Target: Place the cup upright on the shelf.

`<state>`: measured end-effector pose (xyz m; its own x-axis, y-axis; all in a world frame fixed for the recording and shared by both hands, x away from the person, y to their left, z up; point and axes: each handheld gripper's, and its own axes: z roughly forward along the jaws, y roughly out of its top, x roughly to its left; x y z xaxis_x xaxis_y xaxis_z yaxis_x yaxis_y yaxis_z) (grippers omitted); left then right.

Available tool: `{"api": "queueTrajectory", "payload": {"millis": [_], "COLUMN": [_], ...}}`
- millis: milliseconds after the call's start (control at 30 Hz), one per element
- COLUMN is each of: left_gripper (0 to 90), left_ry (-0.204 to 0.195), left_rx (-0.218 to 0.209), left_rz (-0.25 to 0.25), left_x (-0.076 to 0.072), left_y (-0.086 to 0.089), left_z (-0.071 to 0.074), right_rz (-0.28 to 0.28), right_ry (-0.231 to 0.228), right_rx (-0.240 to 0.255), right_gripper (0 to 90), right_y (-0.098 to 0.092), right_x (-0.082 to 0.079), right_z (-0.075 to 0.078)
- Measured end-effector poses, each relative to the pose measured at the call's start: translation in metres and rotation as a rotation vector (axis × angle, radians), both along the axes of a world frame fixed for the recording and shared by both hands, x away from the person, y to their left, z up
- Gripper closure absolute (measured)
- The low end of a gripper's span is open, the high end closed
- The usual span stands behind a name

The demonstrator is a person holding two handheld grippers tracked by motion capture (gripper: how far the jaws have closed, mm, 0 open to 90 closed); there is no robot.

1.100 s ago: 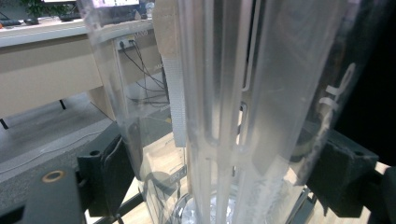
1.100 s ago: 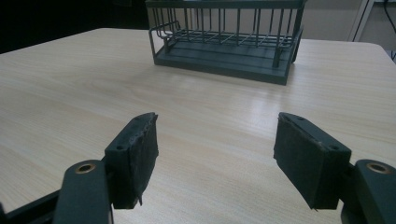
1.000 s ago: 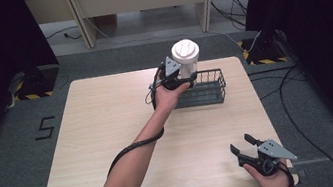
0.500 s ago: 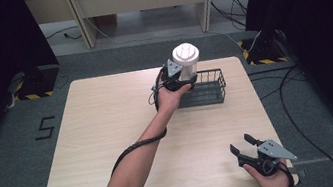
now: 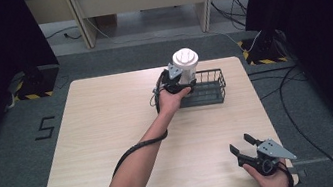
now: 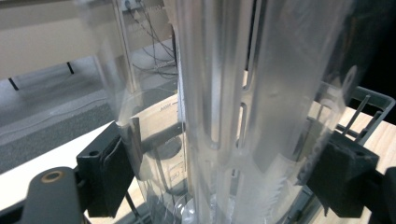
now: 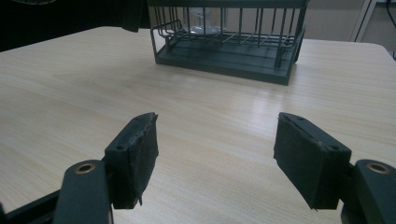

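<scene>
Left gripper point(image 5: 179, 82) clamps a clear ribbed plastic cylinder point(image 6: 243, 107) with white round lid point(image 5: 185, 57), long axis upright, lid up, base inside the dark wire basket point(image 5: 210, 88) just below the jaws. Right gripper point(image 5: 243, 145) jaws spread wide, nothing held, well apart from the basket over light wood table point(image 5: 107, 118).

Both forearms are bare, no sleeves. The left tool point(image 5: 178, 79) is black with a grey three-cornered plate on top, and a black cable point(image 5: 138, 148) trails from it. The right tool point(image 5: 247, 147) is black with the same grey plate. Its pads point(image 7: 135, 156) are black foam blocks, and a brass-coloured rivet point(image 7: 84, 168) sits at each jaw's base.
</scene>
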<state>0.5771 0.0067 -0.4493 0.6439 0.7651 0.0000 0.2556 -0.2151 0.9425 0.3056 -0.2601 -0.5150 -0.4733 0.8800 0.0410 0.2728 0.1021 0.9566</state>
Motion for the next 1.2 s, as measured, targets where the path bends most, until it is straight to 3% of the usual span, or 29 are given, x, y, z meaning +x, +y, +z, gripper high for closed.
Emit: {"api": "queueTrajectory", "payload": {"millis": [300, 567, 1033, 1200], "left_gripper": [17.4, 14.8, 14.3, 14.4], "left_ry": [0.009, -0.019, -0.039, -0.029], "left_rx": [0.016, 0.024, 0.051, 0.042], "left_rz": [-0.006, -0.003, -0.023, -0.029], "left_x": [-0.001, -0.004, -0.022, -0.03], "left_y": [-0.002, -0.002, 0.017, 0.024], "left_z": [-0.002, -0.004, 0.014, 0.014], "right_rz": [0.002, 0.003, 0.005, 0.003], "right_ry": [-0.002, 0.002, 0.005, 0.005], "right_rx": [0.001, -0.005, -0.007, -0.007], "right_gripper": [31.0, 31.0, 30.9, 30.9], "right_y": [0.0, 0.001, 0.001, 0.001], "right_x": [0.0, 0.0, 0.001, 0.0], "right_z": [0.0, 0.0, 0.0, 0.0]}}
